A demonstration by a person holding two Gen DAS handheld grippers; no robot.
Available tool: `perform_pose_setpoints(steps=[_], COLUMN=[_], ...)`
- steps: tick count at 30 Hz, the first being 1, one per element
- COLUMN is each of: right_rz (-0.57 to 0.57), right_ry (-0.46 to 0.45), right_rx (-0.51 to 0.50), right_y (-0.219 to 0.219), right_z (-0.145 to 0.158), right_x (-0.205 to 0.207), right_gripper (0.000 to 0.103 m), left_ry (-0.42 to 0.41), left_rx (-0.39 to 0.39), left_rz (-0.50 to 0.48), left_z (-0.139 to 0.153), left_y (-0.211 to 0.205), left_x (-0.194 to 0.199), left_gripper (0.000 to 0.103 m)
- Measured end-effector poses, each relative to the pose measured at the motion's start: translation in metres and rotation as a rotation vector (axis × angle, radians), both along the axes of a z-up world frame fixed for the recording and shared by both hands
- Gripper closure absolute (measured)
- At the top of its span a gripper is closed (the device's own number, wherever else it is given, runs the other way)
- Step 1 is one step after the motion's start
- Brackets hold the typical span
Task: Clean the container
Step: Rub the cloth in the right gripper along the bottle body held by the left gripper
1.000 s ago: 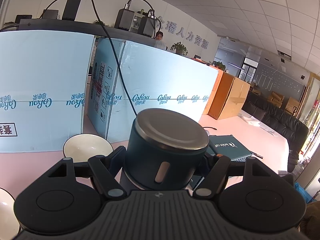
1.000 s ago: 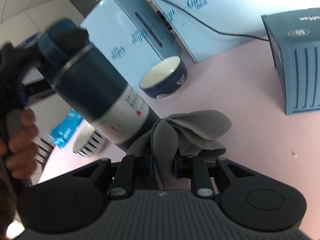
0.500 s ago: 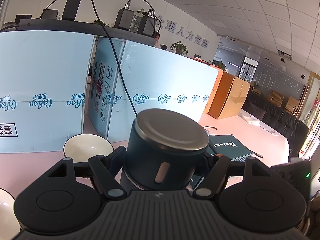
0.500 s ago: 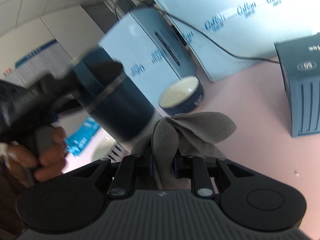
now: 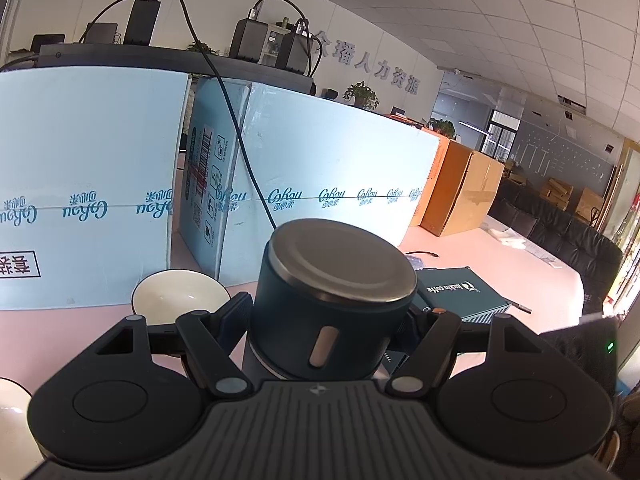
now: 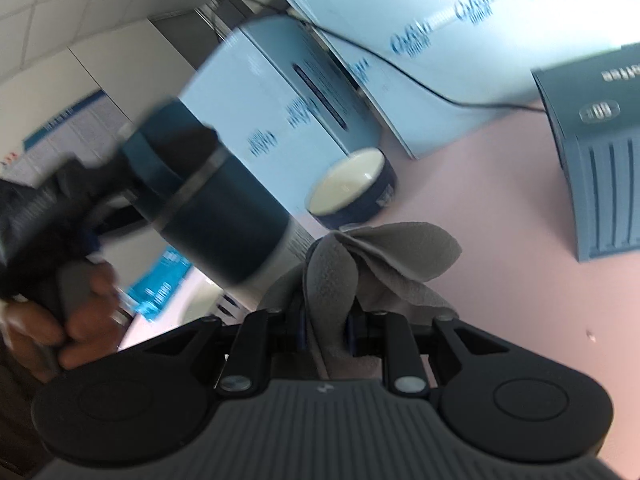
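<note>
My left gripper (image 5: pixel 324 320) is shut on a dark blue insulated container (image 5: pixel 328 300) with a steel-topped lid, held above the pink table. In the right wrist view the container (image 6: pixel 224 216) appears blurred at the left, tilted, with the left gripper (image 6: pixel 52 208) and a hand on its lid end. My right gripper (image 6: pixel 326 320) is shut on a grey cloth (image 6: pixel 380 252), which sits just right of the container's lower end.
A blue-rimmed white bowl (image 5: pixel 176 296) stands behind the container; it also shows in the right wrist view (image 6: pixel 352 188). Another bowl (image 5: pixel 12 412) is at the far left. Light blue cartons (image 5: pixel 312 168) line the back. A teal coffee box (image 6: pixel 600 160) sits at the right.
In the right wrist view the container has shifted left and up while the cloth slid along its body toward its lower end. The left wrist view is almost unchanged.
</note>
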State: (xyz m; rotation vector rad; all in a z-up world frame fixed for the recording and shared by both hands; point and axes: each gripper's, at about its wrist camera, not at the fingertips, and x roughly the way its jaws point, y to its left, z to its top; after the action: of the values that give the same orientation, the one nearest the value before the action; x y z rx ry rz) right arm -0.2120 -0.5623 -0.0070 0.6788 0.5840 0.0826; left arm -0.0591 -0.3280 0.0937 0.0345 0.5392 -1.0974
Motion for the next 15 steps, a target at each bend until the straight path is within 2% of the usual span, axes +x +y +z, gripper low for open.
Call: perform_pose_setpoints(steps=[3,12,15], right_rz=[0.000,0.023,0.033], right_ry=[0.025,-0.041,-0.062], right_rx=[-0.017,-0.020,-0.019], right_y=[0.001,-0.001,-0.003], right_z=[-0.003,0.009,0.013], right_x=[0.003,0.004,0.005], right_gripper=[0.080,0.080,0.080], left_ry=[-0.012,-0.047,-0.065], left_rx=[0.011,0.074,0.086], left_rz=[0.015,0.209,0.235], left_z=[0.001,0.011,0.013], left_y=[0.000,-0.005,-0.004], left_x=[-0.002,-0.017,-0.021], left_gripper=[0.034,0.034,0.034])
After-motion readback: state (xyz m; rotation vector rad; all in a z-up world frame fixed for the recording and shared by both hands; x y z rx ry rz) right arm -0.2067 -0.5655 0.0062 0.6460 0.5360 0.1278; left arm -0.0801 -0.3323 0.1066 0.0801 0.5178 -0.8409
